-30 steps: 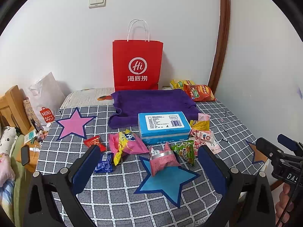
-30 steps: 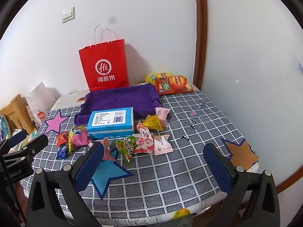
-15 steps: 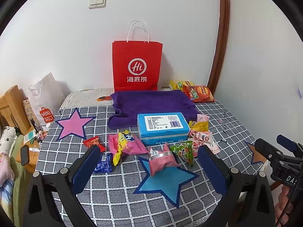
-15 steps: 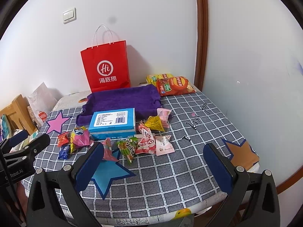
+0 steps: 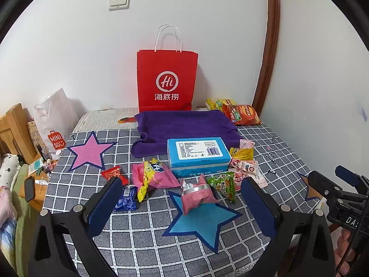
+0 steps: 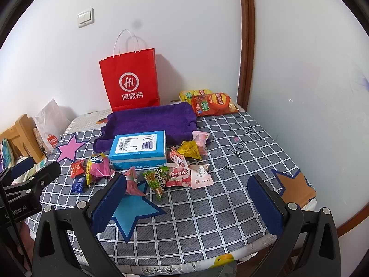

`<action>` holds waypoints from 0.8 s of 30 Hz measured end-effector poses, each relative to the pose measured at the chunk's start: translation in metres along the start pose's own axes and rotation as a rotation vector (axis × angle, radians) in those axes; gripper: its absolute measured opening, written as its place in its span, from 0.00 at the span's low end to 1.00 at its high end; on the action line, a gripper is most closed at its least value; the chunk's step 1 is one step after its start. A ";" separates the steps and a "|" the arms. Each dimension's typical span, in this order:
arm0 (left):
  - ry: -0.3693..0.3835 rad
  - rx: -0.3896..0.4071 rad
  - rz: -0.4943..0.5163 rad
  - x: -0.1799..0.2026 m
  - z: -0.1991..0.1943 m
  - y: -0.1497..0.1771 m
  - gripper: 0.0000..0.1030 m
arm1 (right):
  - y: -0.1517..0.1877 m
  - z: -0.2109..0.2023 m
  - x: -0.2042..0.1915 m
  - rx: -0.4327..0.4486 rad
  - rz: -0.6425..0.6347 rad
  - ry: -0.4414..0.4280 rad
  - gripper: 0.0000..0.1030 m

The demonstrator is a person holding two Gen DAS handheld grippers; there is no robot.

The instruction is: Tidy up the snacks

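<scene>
With both my left tongs [image 5: 182, 204] and right tongs [image 6: 188, 198] spread wide and empty above the tabletop [image 6: 230, 207], the snacks [image 5: 198, 194] lie crowded just in front of the blue box [image 5: 198, 155], so I may pinch two wrappers together.

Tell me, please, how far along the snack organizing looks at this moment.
Nothing looks done yet: the small snack packets lie scattered around the blue box, and the purple towel holds none. Nothing is in hand: the left gripper and right gripper hover open above the table. All the sorting is left, including the chip bags at the back.
</scene>
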State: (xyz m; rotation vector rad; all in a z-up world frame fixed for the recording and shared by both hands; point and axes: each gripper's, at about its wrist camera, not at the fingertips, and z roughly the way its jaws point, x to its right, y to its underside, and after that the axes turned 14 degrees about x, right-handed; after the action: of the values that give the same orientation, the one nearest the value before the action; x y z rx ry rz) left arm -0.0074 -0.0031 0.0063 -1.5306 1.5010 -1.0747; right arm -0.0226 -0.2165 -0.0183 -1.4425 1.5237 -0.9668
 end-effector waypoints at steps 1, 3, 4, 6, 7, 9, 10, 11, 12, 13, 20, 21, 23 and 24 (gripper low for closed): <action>0.001 -0.001 0.000 0.000 0.000 0.000 1.00 | 0.000 0.000 0.000 0.001 0.000 -0.002 1.00; 0.000 0.000 0.001 0.001 0.000 0.000 1.00 | 0.001 0.000 -0.001 0.001 0.000 -0.001 1.00; -0.001 0.000 0.001 0.001 0.000 -0.001 1.00 | 0.001 0.000 -0.001 0.000 -0.001 -0.001 1.00; 0.003 0.000 -0.001 0.001 0.000 -0.001 1.00 | 0.001 0.000 -0.001 0.001 0.000 -0.001 1.00; 0.002 0.000 -0.001 0.001 0.000 -0.001 1.00 | 0.001 0.000 -0.001 0.001 0.000 -0.002 1.00; 0.002 0.001 0.000 0.000 0.000 0.000 1.00 | 0.001 0.000 -0.001 0.001 -0.001 -0.002 1.00; 0.002 0.001 0.000 0.001 0.000 -0.001 1.00 | 0.001 -0.001 -0.001 0.002 -0.001 -0.001 1.00; 0.003 0.001 -0.001 0.001 0.000 0.000 1.00 | 0.002 -0.001 -0.001 0.002 -0.001 -0.001 1.00; 0.003 0.001 -0.001 0.000 0.000 0.000 1.00 | 0.001 -0.001 -0.001 0.003 -0.001 -0.002 1.00; 0.002 0.001 -0.001 0.000 0.000 0.000 1.00 | 0.001 -0.001 -0.001 0.003 0.000 -0.002 1.00; 0.005 0.002 -0.002 0.001 -0.001 0.000 1.00 | 0.001 -0.001 0.000 0.004 0.001 -0.004 1.00; 0.004 0.002 -0.002 0.001 -0.001 0.000 1.00 | 0.001 -0.001 -0.001 0.004 0.000 -0.003 1.00; 0.003 0.003 -0.001 0.002 -0.001 -0.001 1.00 | 0.002 -0.001 -0.001 0.004 0.000 -0.003 1.00; 0.004 0.004 -0.002 0.001 -0.002 0.000 1.00 | 0.001 -0.001 -0.001 0.005 0.001 -0.004 1.00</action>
State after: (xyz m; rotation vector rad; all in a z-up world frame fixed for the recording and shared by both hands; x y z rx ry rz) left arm -0.0089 -0.0041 0.0069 -1.5281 1.5001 -1.0817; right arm -0.0240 -0.2154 -0.0193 -1.4397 1.5180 -0.9662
